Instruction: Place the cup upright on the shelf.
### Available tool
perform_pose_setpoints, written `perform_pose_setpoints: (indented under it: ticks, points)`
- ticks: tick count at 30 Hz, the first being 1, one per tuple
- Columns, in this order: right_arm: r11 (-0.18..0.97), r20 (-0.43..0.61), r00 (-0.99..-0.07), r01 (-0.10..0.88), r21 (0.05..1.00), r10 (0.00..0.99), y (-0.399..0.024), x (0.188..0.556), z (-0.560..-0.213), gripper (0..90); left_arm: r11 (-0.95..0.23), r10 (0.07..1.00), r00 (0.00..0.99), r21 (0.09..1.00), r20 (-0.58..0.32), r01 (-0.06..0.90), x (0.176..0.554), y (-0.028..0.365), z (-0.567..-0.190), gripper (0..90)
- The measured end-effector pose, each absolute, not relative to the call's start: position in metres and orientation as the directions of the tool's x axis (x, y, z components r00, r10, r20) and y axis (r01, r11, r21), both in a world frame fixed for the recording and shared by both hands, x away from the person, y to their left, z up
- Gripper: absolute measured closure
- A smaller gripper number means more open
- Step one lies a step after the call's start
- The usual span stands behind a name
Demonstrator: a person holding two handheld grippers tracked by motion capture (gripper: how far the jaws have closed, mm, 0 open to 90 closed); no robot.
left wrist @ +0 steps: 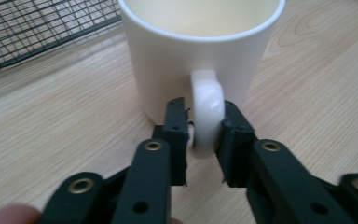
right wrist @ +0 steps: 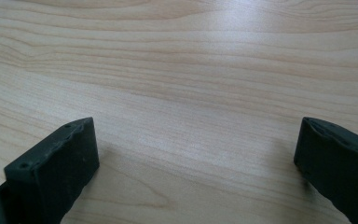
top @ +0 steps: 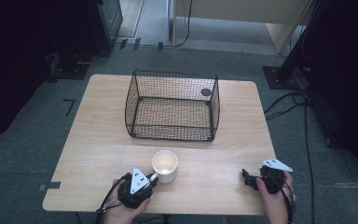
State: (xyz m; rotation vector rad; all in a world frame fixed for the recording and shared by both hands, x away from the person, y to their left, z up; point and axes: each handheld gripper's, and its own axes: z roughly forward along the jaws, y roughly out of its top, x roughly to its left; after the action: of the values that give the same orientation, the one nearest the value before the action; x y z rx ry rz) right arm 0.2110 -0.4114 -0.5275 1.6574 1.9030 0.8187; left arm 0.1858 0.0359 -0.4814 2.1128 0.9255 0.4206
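A: Starting at the bottom edge of the high view, what is the left tool [top: 153,178] doing?

B: It is gripping the mug [top: 165,165] by its handle [left wrist: 208,109]. In the left gripper view the two black jaws are pressing on either side of the white loop, low down where it curves back toward the body. The mug is standing upright on the table [top: 98,140], just below the middle of the frame.

A: And the right tool [top: 245,177]?

B: It is resting low at the lower right, well apart from the mug. In the right gripper view its jaws are standing wide apart with nothing between them, just bare wood grain.

A: How is that mug going to behave?

B: It looks like glazed ceramic: stiff, smooth, probably slippery, and likely to chip if knocked. Held by the handle alone, its weight is hanging off to one side, so I expect it to want to swing or tilt once it leaves the table. A hold closer to the body should be steadier. The inside looks empty, though I am seeing only part of it.

A: What is sitting farther back?

B: A black wire basket [top: 135,88], open at the top, standing above the mug in the middle of the frame, apart from it. It appears empty. A small dark round mark [top: 206,92] is showing through its upper right mesh; it is probably on the table behind.
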Motion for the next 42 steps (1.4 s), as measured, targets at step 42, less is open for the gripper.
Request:
perform_pose_setpoints:
  ticks: [42]
  points:
    - [0.086, 0.026, -0.148, 0.699, 0.71, 0.989, -0.411, 0.211, -0.528, 0.0, -0.272, 0.666, 0.742, 0.899, -0.082, 0.343, 0.22, 0.048, -0.41, 81.0]
